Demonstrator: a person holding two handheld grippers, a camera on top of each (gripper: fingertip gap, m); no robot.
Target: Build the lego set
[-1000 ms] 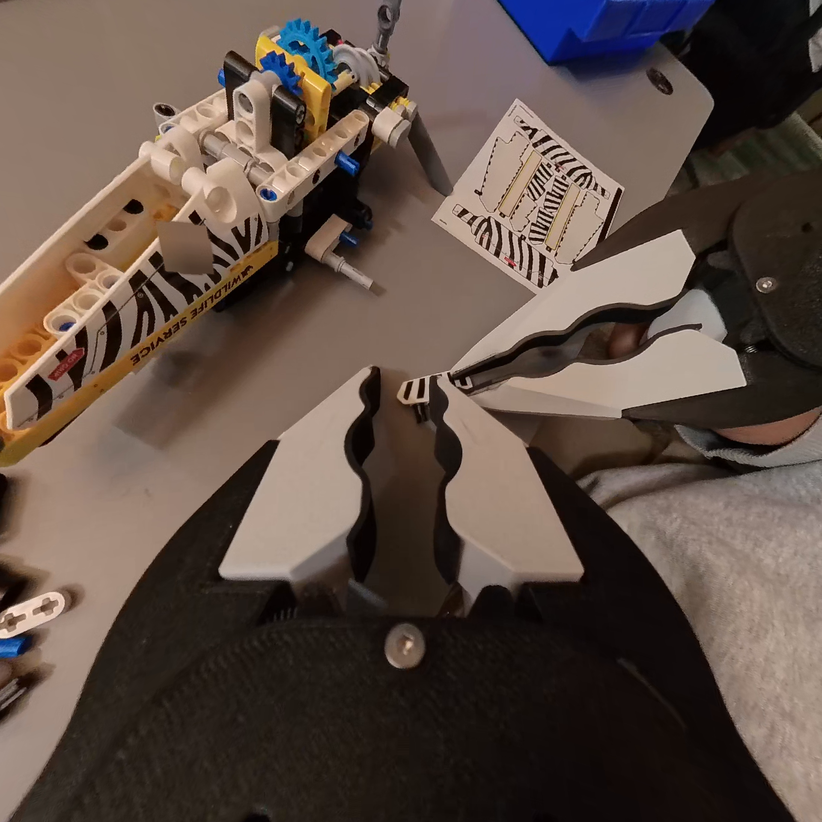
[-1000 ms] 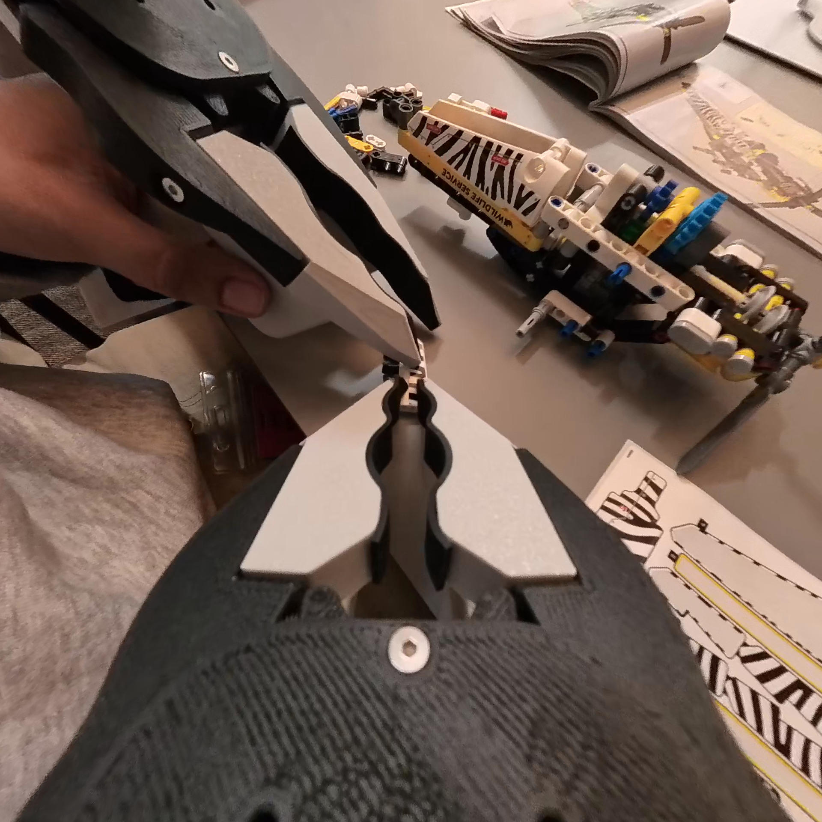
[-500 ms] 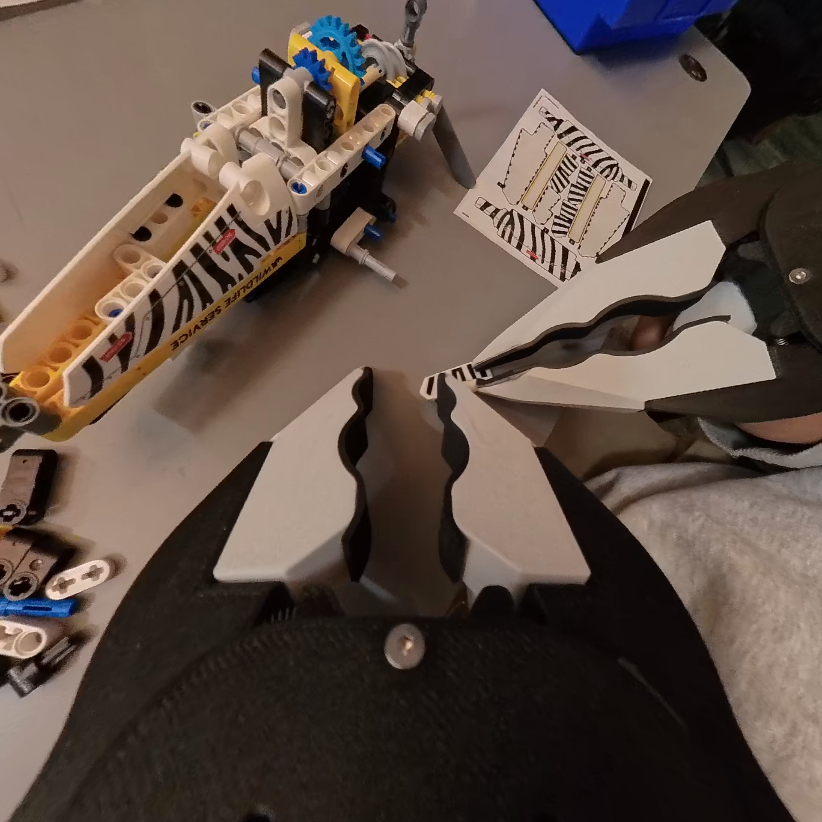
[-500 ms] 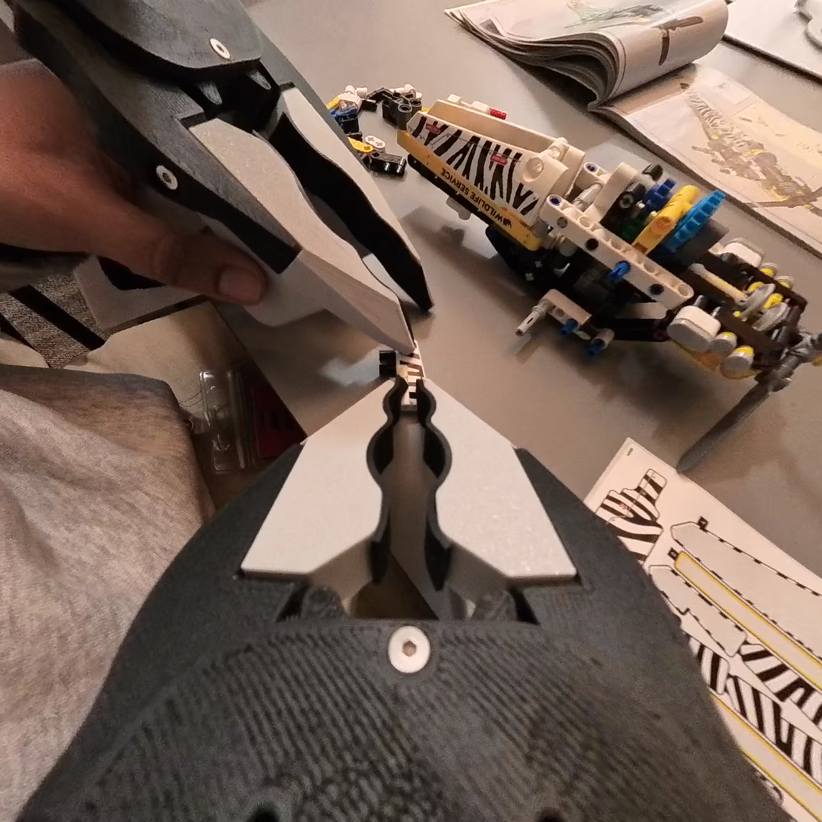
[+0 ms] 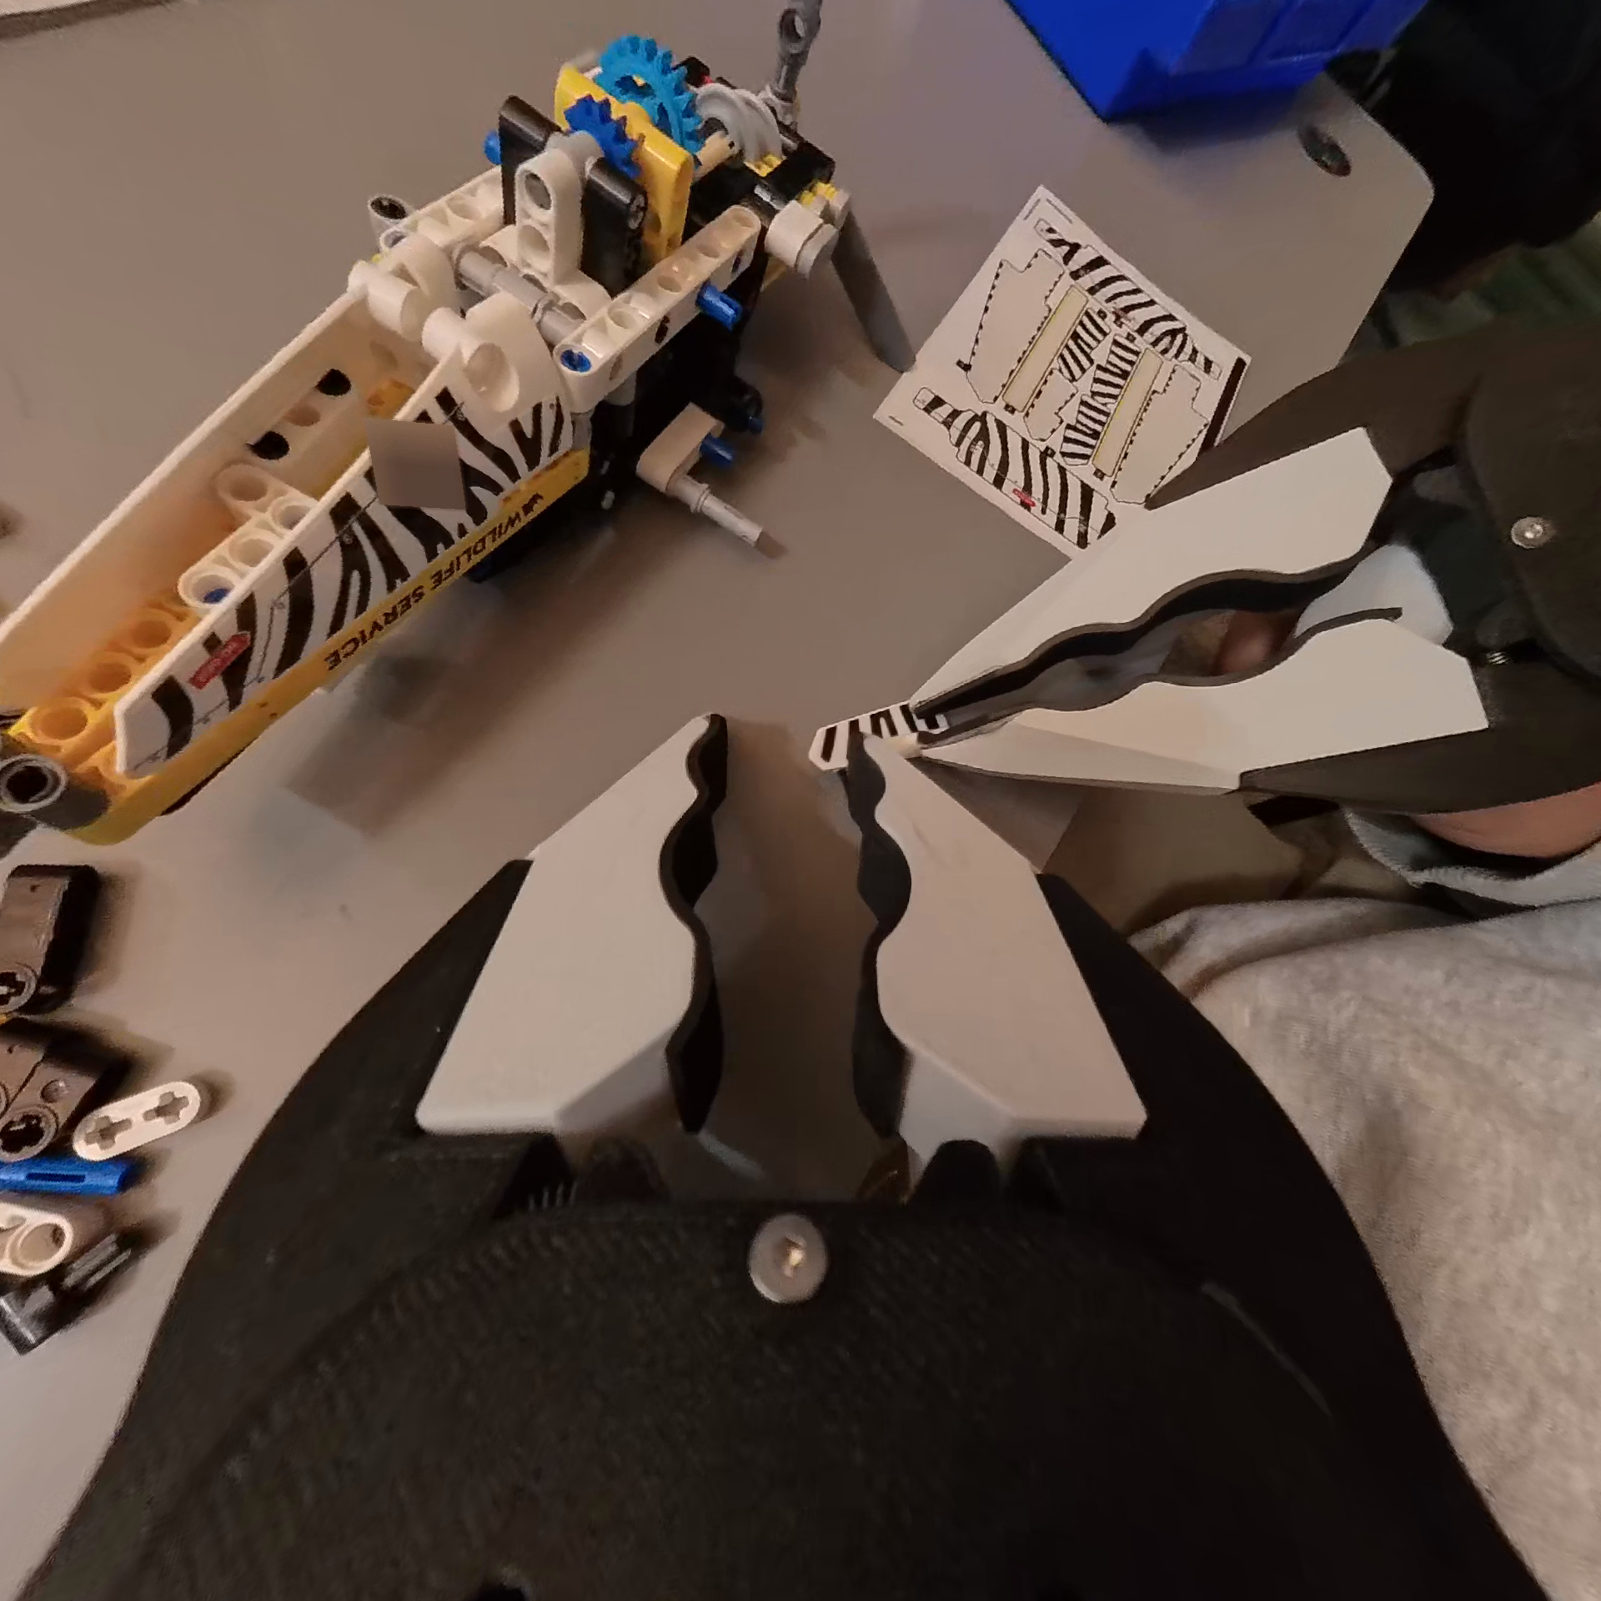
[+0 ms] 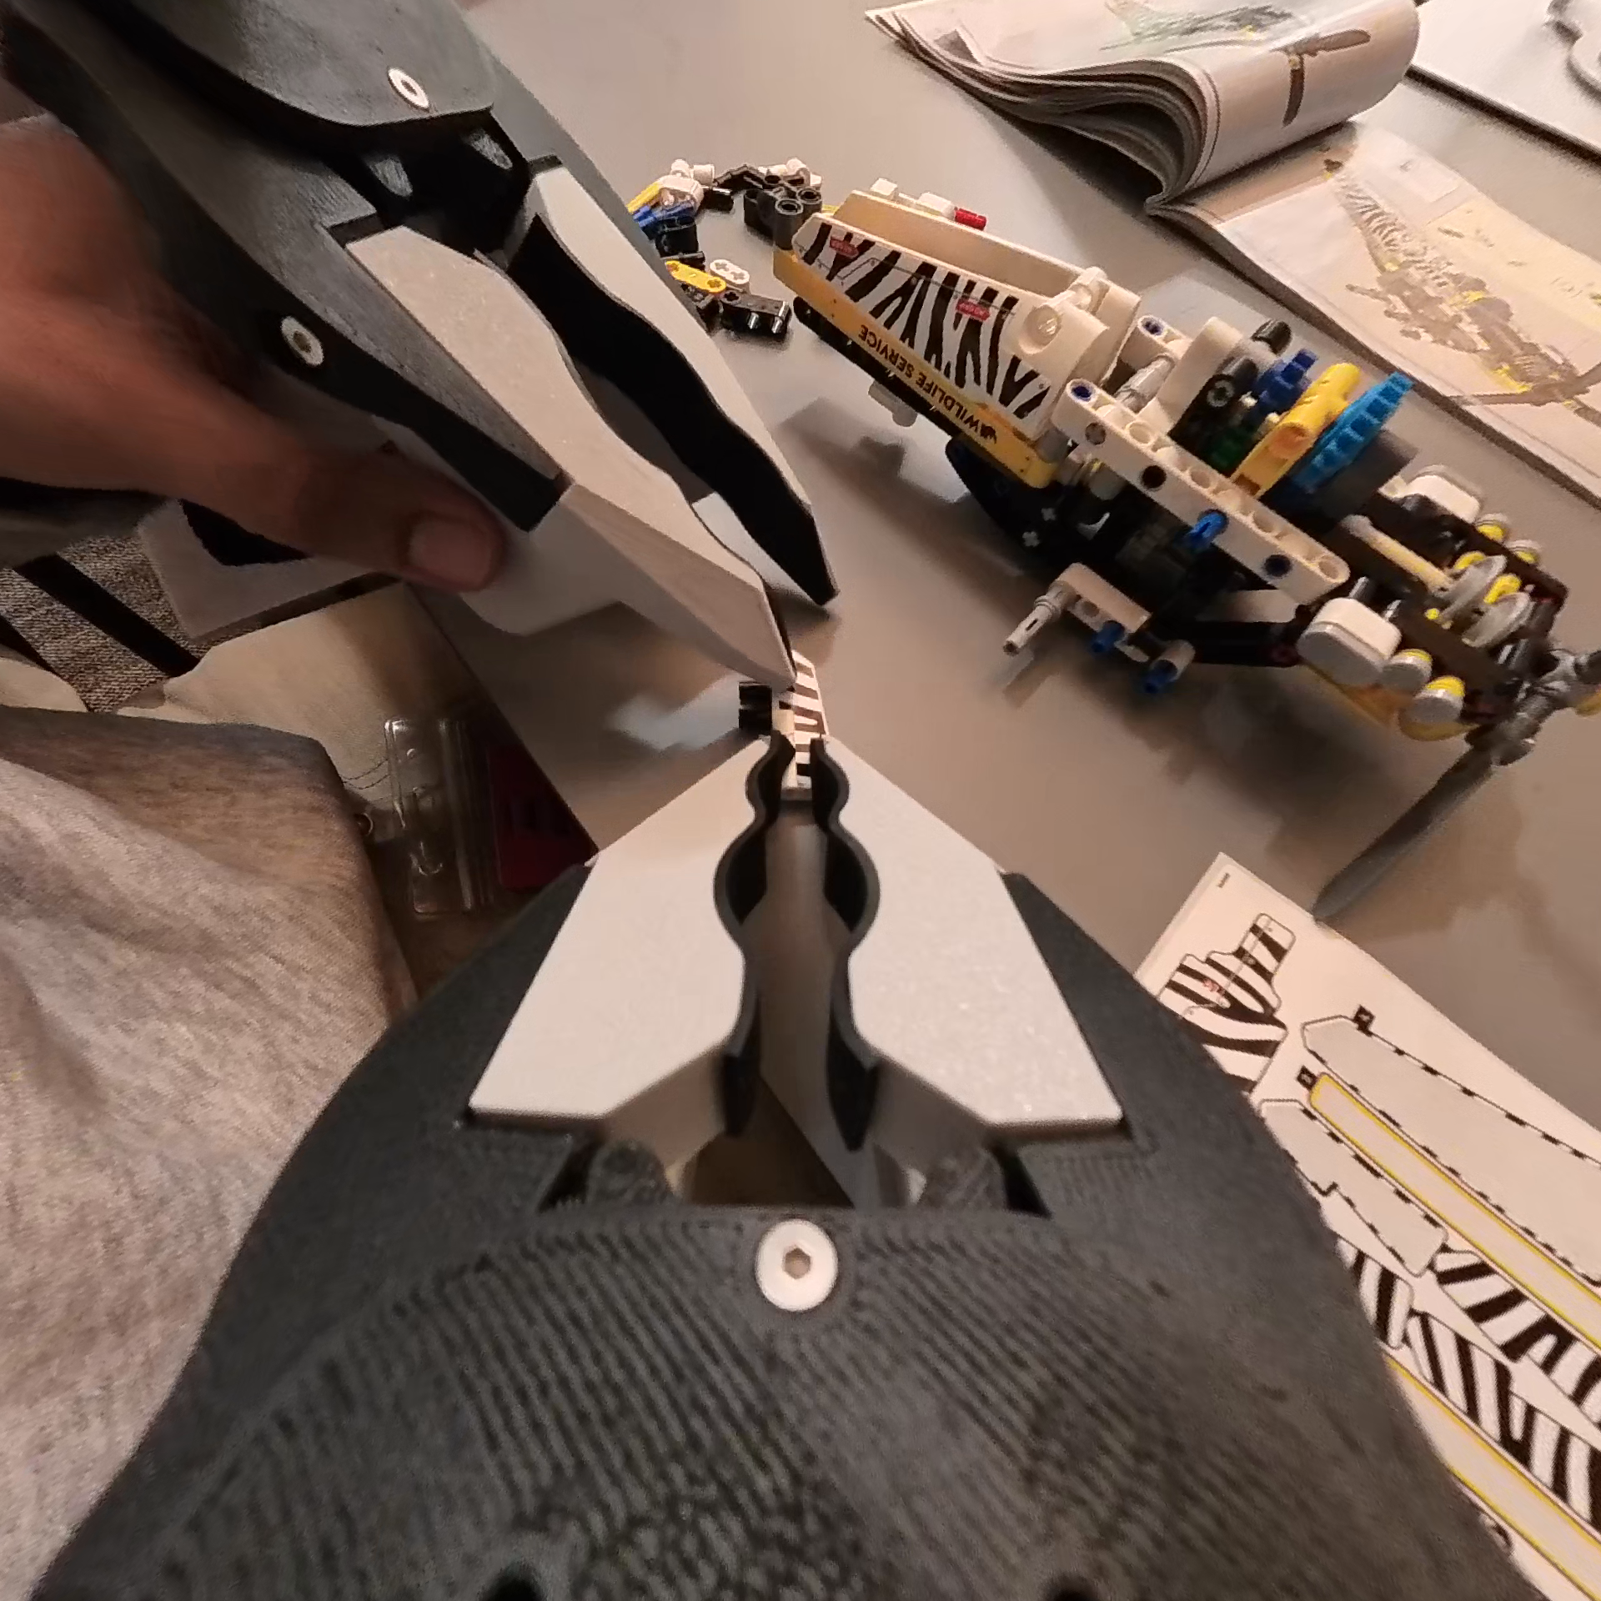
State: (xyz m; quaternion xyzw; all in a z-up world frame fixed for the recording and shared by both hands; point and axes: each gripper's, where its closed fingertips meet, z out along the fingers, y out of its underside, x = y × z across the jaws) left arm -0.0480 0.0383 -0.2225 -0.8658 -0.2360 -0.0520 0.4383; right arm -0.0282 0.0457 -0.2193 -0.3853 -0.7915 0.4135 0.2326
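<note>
My right gripper point(image 6: 801, 762) is shut on a small zebra-striped piece point(image 6: 804, 706) and holds it above the grey table near the front edge. In the left wrist view the right gripper point(image 5: 918, 736) comes in from the right with the striped piece point(image 5: 858, 736) sticking out of its tips. My left gripper point(image 5: 780, 741) is open and empty, and its right fingertip point(image 5: 853, 762) is right at the piece. The left gripper point(image 6: 806, 637) also shows in the right wrist view. The half-built zebra-striped model point(image 5: 433, 390) lies on the table beyond it, also in the right wrist view point(image 6: 1126, 450).
A zebra sticker sheet point(image 5: 1066, 372) lies right of the model, also in the right wrist view point(image 6: 1386, 1169). Loose parts point(image 5: 61, 1092) lie at the left. An open instruction booklet point(image 6: 1169, 87) and a blue bin point(image 5: 1213, 43) are at the back. A person's grey sleeve point(image 5: 1386, 1126) is at the right. My two grippers' fingertips are within a few centimetres of each other.
The left gripper's jaws have opened a little wider and it has drawn back slightly, bringing more loose parts into view. The right gripper still holds the striped piece in the same place.
</note>
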